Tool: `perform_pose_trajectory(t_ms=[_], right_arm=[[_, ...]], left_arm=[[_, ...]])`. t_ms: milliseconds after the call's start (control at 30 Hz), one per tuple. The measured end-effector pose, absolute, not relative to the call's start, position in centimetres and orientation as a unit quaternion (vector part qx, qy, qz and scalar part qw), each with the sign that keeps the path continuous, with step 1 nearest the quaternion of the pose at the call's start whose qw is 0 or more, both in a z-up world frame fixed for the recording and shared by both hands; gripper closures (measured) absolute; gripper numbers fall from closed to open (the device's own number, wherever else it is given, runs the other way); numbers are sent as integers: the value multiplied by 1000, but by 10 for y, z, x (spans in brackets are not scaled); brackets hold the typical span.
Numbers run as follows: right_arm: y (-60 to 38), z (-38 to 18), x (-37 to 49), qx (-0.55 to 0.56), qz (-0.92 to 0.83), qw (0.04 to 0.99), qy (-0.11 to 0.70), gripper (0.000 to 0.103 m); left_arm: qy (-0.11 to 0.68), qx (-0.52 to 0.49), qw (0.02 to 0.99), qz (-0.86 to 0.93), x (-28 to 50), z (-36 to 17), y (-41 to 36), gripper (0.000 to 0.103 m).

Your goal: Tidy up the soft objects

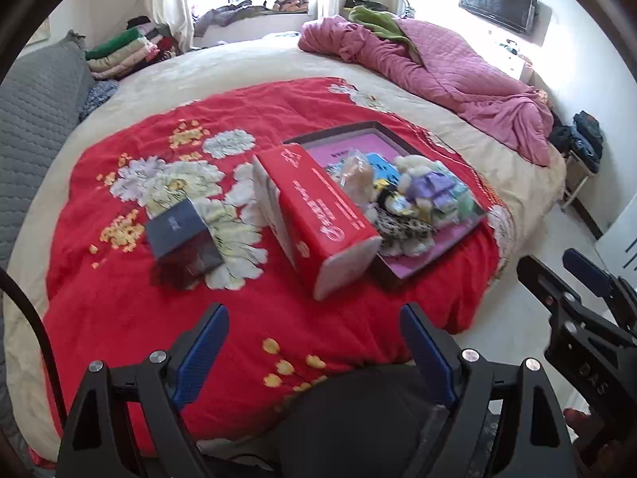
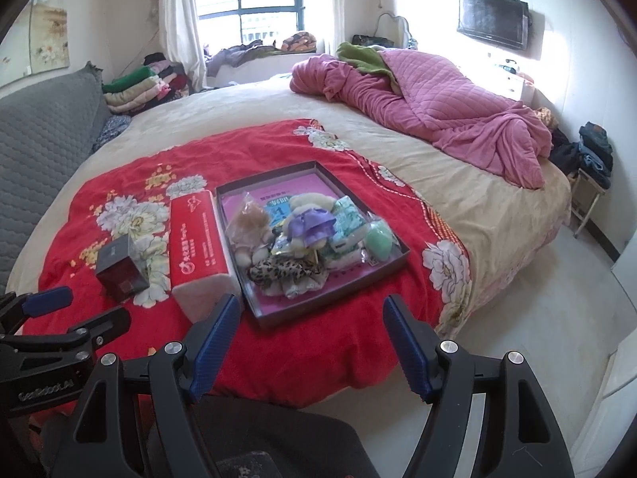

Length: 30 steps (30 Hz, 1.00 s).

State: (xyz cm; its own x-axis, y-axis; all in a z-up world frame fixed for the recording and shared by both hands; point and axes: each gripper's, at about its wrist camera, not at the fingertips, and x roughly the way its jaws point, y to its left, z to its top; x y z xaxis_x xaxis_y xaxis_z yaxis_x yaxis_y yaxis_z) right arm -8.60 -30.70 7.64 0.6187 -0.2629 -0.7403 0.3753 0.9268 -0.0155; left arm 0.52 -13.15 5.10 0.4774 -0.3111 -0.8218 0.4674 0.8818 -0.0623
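At the near edge of the bed we hold the left gripper (image 1: 314,342) and the right gripper (image 2: 312,338) side by side above the red flowered blanket (image 2: 318,342), each with its blue fingers spread wide and nothing between them. Just beyond, we see a small dark box (image 2: 121,273) on the blanket, and beside it a long red tissue pack (image 2: 199,251) lying lengthwise. Against the pack's far side sits a shallow dark tray (image 2: 360,296) with a pink floor, and the soft things are heaped inside it: a leopard-print cloth (image 2: 284,271) nearest, a purple-dressed plush toy (image 2: 308,225) in the middle, a pale green sponge (image 2: 378,241) on the right. Farther back, a crumpled pink quilt (image 2: 438,119) lies across the beige bedspread (image 2: 497,215), and folded clothes (image 2: 139,87) are stacked near the window (image 2: 266,0).
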Motion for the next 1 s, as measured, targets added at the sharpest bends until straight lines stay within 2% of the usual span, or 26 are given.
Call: perform_pose_trajectory(t_ms=[1000], right_arm=[[-298,72,-111,62,-188,904,380,28]], left_arm=[[446,83,863,-222,-21,46,-126,16]])
